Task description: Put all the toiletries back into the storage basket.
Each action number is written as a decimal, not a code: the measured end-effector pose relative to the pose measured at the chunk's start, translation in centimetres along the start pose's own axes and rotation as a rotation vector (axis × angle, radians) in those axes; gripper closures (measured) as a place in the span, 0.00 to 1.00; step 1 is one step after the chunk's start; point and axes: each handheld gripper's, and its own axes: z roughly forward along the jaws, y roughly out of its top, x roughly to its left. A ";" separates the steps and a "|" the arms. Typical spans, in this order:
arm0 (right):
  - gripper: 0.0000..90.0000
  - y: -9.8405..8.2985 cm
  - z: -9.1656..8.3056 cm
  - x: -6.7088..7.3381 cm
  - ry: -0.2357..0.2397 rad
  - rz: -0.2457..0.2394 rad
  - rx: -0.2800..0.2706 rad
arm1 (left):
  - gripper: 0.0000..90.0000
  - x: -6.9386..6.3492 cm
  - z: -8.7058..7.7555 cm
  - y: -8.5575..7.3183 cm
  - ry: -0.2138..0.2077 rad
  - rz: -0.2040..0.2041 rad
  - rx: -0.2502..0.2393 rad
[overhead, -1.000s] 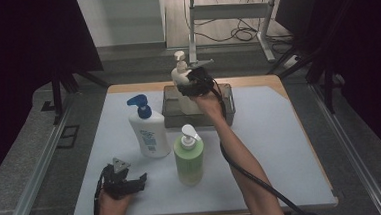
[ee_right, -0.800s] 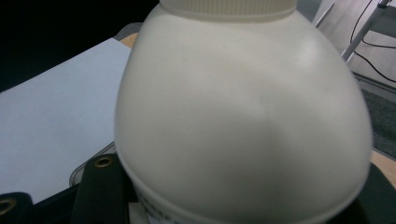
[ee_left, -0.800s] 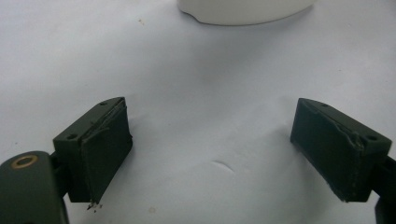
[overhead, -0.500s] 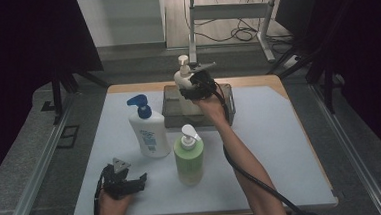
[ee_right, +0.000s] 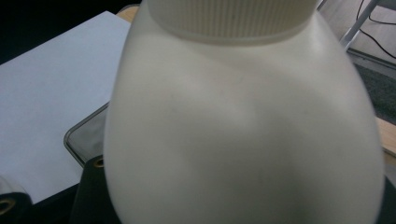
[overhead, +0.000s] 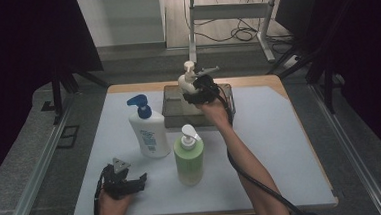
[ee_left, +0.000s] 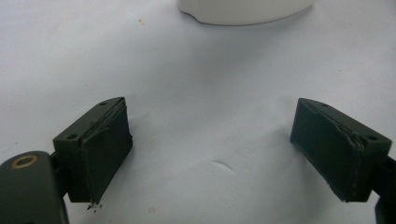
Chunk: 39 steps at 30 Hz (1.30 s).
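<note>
Gripping a cream pump bottle [overhead: 187,81] by its rounded body, the right gripper [overhead: 193,90] holds it upright above the grey tray [overhead: 174,119] at the far middle of the worktop [overhead: 281,147]. Its fingers stand about half open, pressed to the bottle's sides; in the right gripper view the cream bottle [ee_right: 243,126] sits so close between them that its ribbed collar reaches the top edge, with the tray's rim [ee_right: 79,140] below and to the left of the fingers.

The left gripper [overhead: 133,183] rests low at the near left of the worktop, its fingers [ee_left: 100,149] spread wide with nothing between them, just bare white surface. Ahead of those fingers stands the base of a white bottle [ee_left: 243,9], apart from them. In the high view this is the white lotion bottle with a blue pump [overhead: 147,127], and a green pump bottle [overhead: 189,157] stands just beside it, to the right of the left gripper.
</note>
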 end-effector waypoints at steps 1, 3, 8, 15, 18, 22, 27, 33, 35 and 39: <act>0.43 -0.1 0.1 0.1 -0.001 -0.001 0.003 | 0.13 0.0 0.0 0.0 -0.001 0.000 0.000; 0.43 -0.3 0.2 0.1 -0.004 -0.006 0.001 | 0.13 0.0 0.0 0.0 0.000 -0.001 0.000; 0.42 -0.5 0.1 0.2 0.007 -0.010 0.011 | 0.13 0.0 0.0 0.0 0.000 0.000 0.000; 0.41 -1.1 -0.2 -0.1 0.022 0.007 -0.011 | 0.13 0.0 0.0 0.0 0.000 0.000 0.000; 0.41 -1.1 -0.1 -0.1 0.022 0.001 -0.010 | 0.13 0.0 0.0 0.0 0.000 0.000 0.000; 0.35 -1.1 -0.1 -0.6 0.070 0.021 -0.019 | 0.13 0.0 0.0 0.0 0.000 -0.001 0.000; 0.25 -1.3 -0.3 -0.8 0.084 -0.003 -0.006 | 0.13 0.0 0.0 0.0 0.000 -0.001 -0.001; 0.27 -1.6 -1.3 -0.8 0.089 -0.035 -0.008 | 0.13 0.0 0.0 0.0 0.000 -0.001 -0.001; 0.29 -1.8 -1.7 -0.8 0.094 -0.042 -0.009 | 0.13 0.0 0.0 0.0 -0.001 0.000 -0.001; 0.32 -2.3 -2.4 -0.9 0.108 -0.060 0.003 | 0.13 0.0 0.0 0.0 0.000 -0.001 -0.001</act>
